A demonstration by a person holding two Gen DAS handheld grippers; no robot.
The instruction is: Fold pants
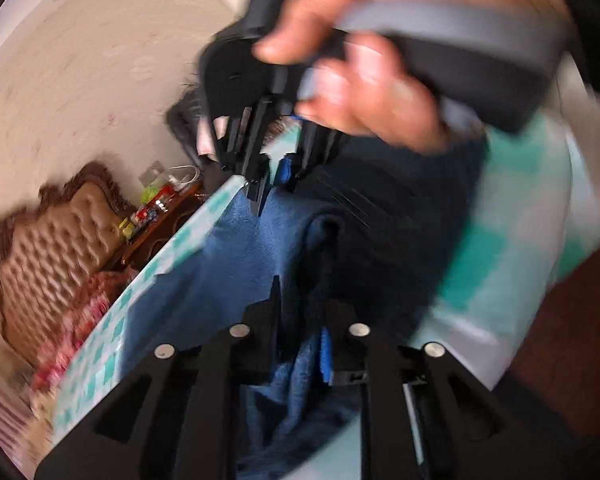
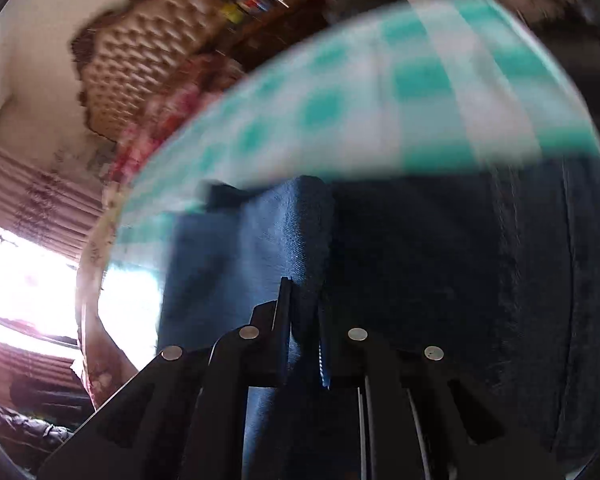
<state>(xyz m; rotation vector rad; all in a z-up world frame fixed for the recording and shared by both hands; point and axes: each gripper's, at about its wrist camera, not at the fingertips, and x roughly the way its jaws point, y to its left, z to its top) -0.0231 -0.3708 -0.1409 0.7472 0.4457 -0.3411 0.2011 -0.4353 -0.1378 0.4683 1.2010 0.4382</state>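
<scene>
Dark blue pants lie on the teal-checked table; blur hides their long axis. Left gripper: jaws narrow, a fold of pants between them. Right gripper: same, cloth pinched. Both views smeared.

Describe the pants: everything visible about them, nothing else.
The pants are dark blue, of a soft fleecy-looking fabric, with a lighter blue inner face showing where a layer is turned over. They lie partly folded on a teal-and-white checked cloth. Seam lines run along the darker side. The left gripper and the right gripper each have a fold of the fabric pinched between the jaws. Motion blur hides finer detail.
</scene>
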